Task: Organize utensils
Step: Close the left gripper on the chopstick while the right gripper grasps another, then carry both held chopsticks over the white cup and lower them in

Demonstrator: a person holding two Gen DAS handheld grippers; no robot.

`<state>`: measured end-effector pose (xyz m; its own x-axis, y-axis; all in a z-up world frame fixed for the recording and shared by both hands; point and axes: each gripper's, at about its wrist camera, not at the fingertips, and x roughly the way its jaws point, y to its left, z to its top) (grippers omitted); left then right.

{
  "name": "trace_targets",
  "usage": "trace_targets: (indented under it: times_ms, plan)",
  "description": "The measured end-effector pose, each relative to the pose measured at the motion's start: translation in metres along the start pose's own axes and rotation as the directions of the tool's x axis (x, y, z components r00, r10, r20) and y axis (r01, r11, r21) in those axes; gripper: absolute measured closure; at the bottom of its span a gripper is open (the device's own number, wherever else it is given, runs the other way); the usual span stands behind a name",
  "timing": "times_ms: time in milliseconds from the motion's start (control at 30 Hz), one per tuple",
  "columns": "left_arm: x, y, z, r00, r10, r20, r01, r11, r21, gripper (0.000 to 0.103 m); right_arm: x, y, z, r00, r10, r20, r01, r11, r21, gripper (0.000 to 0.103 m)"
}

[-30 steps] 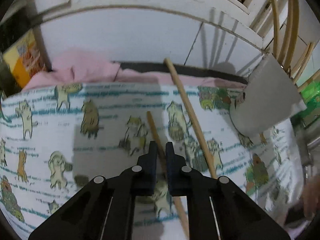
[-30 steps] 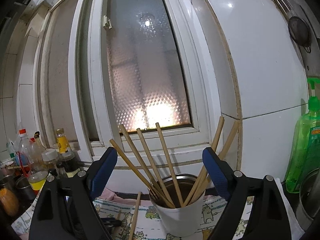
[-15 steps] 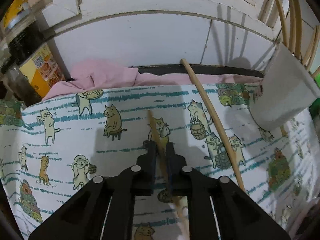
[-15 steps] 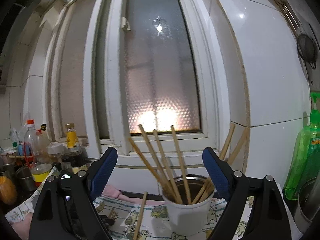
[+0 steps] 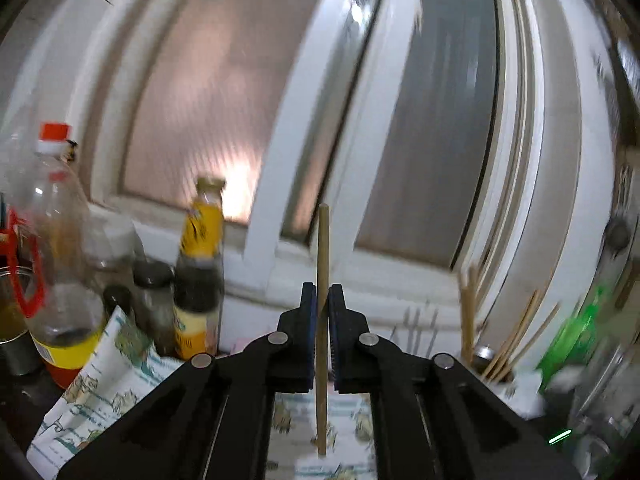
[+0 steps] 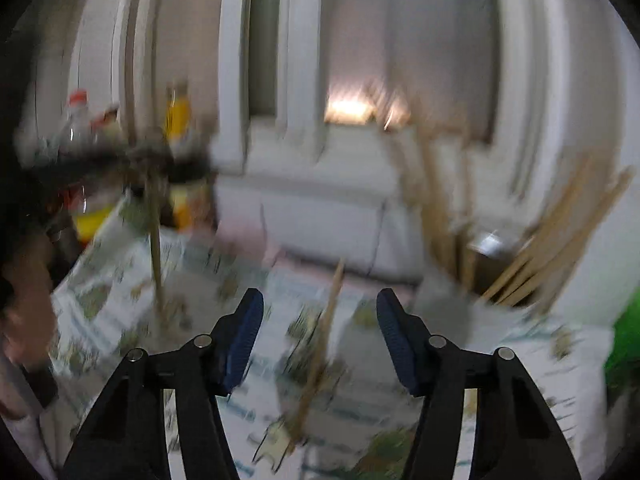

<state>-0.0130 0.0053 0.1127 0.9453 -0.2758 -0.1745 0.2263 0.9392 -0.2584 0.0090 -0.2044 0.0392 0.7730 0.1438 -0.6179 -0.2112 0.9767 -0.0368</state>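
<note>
The left claw (image 5: 322, 312) is clamped on a thin round wooden chopstick (image 5: 322, 264). The stick stands upright between the two dark blue pads; its upper end rises above the fingertips, and its lower end hangs over the cat-patterned cloth (image 5: 100, 376) that covers the surface. In the right wrist view the same stick (image 6: 155, 248) shows at the left, clear of the cloth or nearly so; blur prevents a firmer reading.

The right claw (image 6: 320, 320) is spread wide and holds nothing. Directly ahead of it, a second wooden chopstick (image 6: 320, 352) lies flat on the cloth (image 6: 520, 360), running away from the camera.

Further back on the right stands the white cylindrical utensil holder (image 6: 444, 312), already carrying several chopsticks that lean outward. Condiment bottles stand at the far left against the white window frame (image 5: 304, 160).

Handling notes, as judgement:
- The chopstick is light, stiff and smooth. It is likely to pivot or slide if clamped loosely.
- Take hold near mid-length, across the stick's axis, as the left claw does now.
- For the flat stick, close the pads squarely over it; a grip near one end would let the other end swing.
- Enter the holder tip-down, between the leaning sticks, to avoid tipping it.
</note>
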Motion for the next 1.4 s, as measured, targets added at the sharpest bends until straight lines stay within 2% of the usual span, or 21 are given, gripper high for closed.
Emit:
trace_targets:
  times_ms: [67,167,233,300,367,400,467,500,533,633,700,767,800,867,933,1133,1233,1267,1333,1400]
  plan:
    - [-0.007,0.005,0.004,0.998,0.028,0.053,-0.027,1.0,-0.015,0.098,0.019,0.007,-0.006,0.994,-0.016,-0.104,0.011,0.999,-0.047,0.051]
    - [-0.014,0.01,0.008,0.994,0.046,0.096,-0.045,0.999,-0.015,0.098,0.042,0.009,-0.016,0.974,0.022,-0.225,-0.031,0.999,-0.035,0.056]
    - [-0.013,0.007,0.005,0.991,0.079,0.112,-0.078,0.997,-0.014,0.098,0.055,0.009,-0.025,0.958,0.022,-0.285,-0.029,0.999,-0.021,0.059]
    - [-0.013,0.006,0.002,0.987,0.101,0.128,-0.099,0.995,-0.024,0.098,0.065,0.006,-0.029,0.95,-0.006,-0.313,0.0,1.0,-0.02,0.061]
    - [-0.011,0.003,0.0,0.988,0.091,0.126,-0.09,0.996,-0.013,0.098,0.065,0.003,-0.03,0.952,-0.003,-0.305,0.002,1.0,-0.006,0.068]
    - [-0.01,0.003,-0.001,0.988,0.092,0.122,-0.091,0.996,-0.012,0.098,0.065,0.002,-0.031,0.951,-0.006,-0.308,0.005,1.0,-0.003,0.077]
    - [-0.006,0.0,-0.004,0.99,0.093,0.11,-0.093,0.996,-0.009,0.098,0.065,-0.004,-0.032,0.952,0.002,-0.305,0.011,0.999,0.043,0.086]
    - [-0.005,0.0,-0.005,0.991,0.087,0.103,-0.087,0.996,-0.006,0.098,0.064,-0.007,-0.032,0.952,-0.015,-0.305,0.034,0.998,0.057,0.095]
    - [-0.005,-0.002,-0.006,0.991,0.085,0.1,-0.085,0.996,-0.007,0.098,0.064,-0.009,-0.029,0.953,-0.028,-0.302,0.048,0.997,0.061,0.096]
    - [-0.003,-0.004,-0.008,0.992,0.082,0.096,-0.083,0.997,0.004,0.098,0.039,-0.011,-0.019,0.983,-0.018,-0.184,0.032,0.997,0.074,0.096]
    - [-0.004,-0.005,-0.009,0.991,0.081,0.105,-0.083,0.997,0.009,0.098,0.006,-0.013,-0.009,0.999,-0.002,-0.032,0.004,0.997,0.083,0.096]
    - [-0.005,-0.006,-0.009,0.992,0.066,0.108,-0.068,0.998,0.013,0.098,-0.022,-0.016,-0.004,0.994,0.014,0.11,-0.025,0.995,0.101,0.096]
    - [-0.005,-0.006,-0.01,0.993,0.054,0.106,-0.056,0.998,0.015,0.098,-0.038,-0.019,-0.002,0.983,0.006,0.184,-0.028,0.993,0.118,0.096]
    - [-0.005,-0.007,-0.01,0.994,0.037,0.102,-0.039,0.999,0.014,0.098,-0.066,-0.03,-0.002,0.945,-0.018,0.325,-0.038,0.986,0.165,0.096]
    - [-0.005,-0.008,-0.011,0.995,0.023,0.102,-0.025,1.0,0.019,0.098,-0.079,-0.039,-0.002,0.918,-0.02,0.395,-0.063,0.979,0.196,0.096]
    - [-0.006,-0.015,-0.012,0.995,-0.031,0.093,0.026,0.998,0.051,0.098,-0.112,-0.065,0.001,0.858,0.0,0.514,-0.134,0.966,0.223,0.096]
    - [-0.008,-0.023,-0.011,0.995,-0.054,0.079,0.047,0.995,0.09,0.098,-0.129,-0.076,0.0,0.814,0.003,0.581,-0.173,0.956,0.238,0.096]
    - [-0.011,-0.026,-0.01,0.995,-0.062,0.08,0.055,0.995,0.088,0.098,-0.137,-0.081,-0.002,0.79,-0.005,0.613,-0.185,0.951,0.246,0.096]
    - [-0.019,-0.034,-0.005,0.989,-0.12,0.084,0.115,0.991,0.062,0.098,-0.156,-0.092,-0.006,0.749,-0.011,0.662,-0.209,0.945,0.253,0.096]
    - [-0.024,-0.05,0.003,0.984,-0.161,0.077,0.157,0.986,0.052,0.098,-0.175,-0.101,-0.009,0.686,-0.015,0.727,-0.229,0.944,0.236,0.096]
